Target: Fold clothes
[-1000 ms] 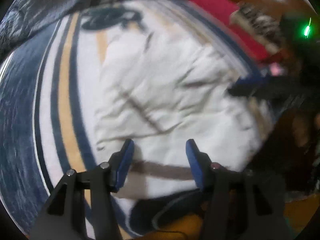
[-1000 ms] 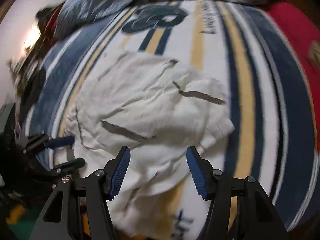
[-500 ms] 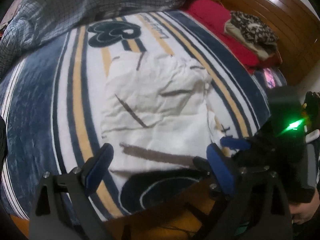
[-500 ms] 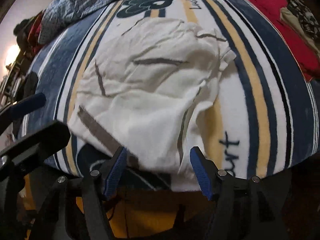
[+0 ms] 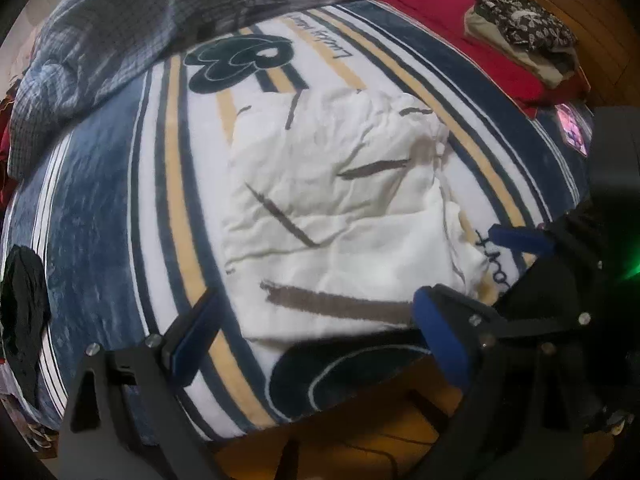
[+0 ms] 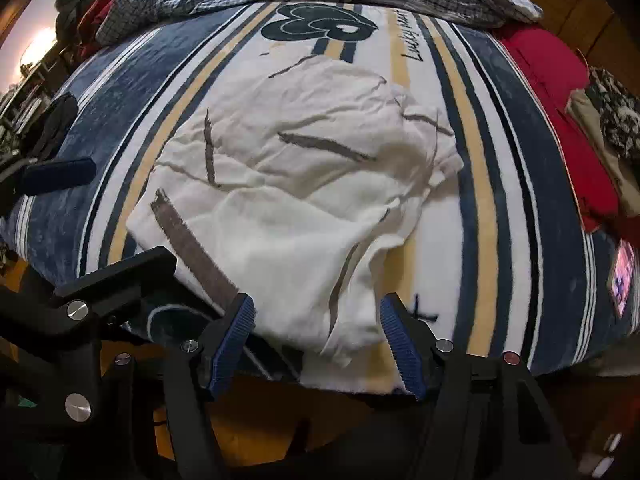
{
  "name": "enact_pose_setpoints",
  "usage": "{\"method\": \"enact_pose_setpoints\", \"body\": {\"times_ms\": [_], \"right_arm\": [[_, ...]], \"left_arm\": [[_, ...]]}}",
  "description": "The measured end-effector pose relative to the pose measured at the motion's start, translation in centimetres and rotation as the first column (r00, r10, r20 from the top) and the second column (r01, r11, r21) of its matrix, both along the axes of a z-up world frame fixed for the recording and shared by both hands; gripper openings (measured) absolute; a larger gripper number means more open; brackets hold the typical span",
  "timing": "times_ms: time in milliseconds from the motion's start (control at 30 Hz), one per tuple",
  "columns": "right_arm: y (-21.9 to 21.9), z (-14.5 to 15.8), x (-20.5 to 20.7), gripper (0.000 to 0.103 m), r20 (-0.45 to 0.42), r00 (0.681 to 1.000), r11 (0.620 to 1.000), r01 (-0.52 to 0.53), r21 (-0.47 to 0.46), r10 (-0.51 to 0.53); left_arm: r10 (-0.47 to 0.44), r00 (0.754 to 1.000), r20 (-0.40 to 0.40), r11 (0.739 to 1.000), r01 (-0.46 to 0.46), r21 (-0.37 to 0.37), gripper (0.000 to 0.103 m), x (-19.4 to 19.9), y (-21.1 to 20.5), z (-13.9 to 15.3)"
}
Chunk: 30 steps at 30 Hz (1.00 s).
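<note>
Left wrist view: we are holding the left gripper (image 5: 316, 336) wide and empty over the white garment (image 5: 336, 216), lying crumpled on the striped blanket (image 5: 100, 220). We are keeping the right gripper (image 6: 316, 340) parted too, likely framing its near hem.

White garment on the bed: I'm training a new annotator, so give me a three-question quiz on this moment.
1. True or false: the left gripper is shut on the white garment.
2. What does the garment lie on? A) bare floor B) striped blanket C) wooden table
3. Fill in: the fingers of the right gripper are ____, holding nothing.

Key: 1 false; 2 B; 3 open
</note>
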State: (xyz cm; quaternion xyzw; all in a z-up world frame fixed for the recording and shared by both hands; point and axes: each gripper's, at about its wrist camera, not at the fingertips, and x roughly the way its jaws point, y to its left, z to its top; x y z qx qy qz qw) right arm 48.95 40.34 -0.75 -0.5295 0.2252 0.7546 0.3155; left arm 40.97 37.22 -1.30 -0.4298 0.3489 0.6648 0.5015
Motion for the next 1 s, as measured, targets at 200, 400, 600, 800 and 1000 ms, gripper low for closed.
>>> {"method": "enact_pose_setpoints", "body": {"times_ms": [200, 400, 600, 800, 1000], "right_arm": [[1.8, 0.1, -0.6, 0.067, -0.002, 1.000, 0.999, -0.001, -0.033, 0.001], [2.7, 0.1, 0.1, 0.067, -0.007, 1.000, 0.998, 0.010, -0.067, -0.011], [2.3, -0.5, 1.0, 0.067, -0.015, 1.000, 0.994, 0.018, -0.108, -0.020], [2.1, -0.8, 1.1, 0.067, 0.009, 1.000, 0.996, 0.000, -0.090, 0.001], [2.2, -0.6, 1.0, 0.067, -0.002, 1.000, 0.996, -0.019, -0.085, 0.019]], "left_arm": [[-0.016, 0.999, 0.028, 0.999, 0.017, -0.037, 0.095, 0.2, 1.1, 0.2], [-0.025, 0.998, 0.063, 0.997, 0.029, -0.071, 0.095, 0.5, 2.1, 0.3], [-0.030, 0.995, 0.092, 0.993, 0.041, -0.112, 0.095, 0.8, 2.7, 0.2], [-0.011, 0.999, 0.045, 0.989, 0.017, -0.145, 0.095, 1.0, 2.7, -0.2], [-0.004, 0.999, 0.047, 0.986, 0.012, -0.165, 0.102, 0.6, 3.0, -0.8]]}}
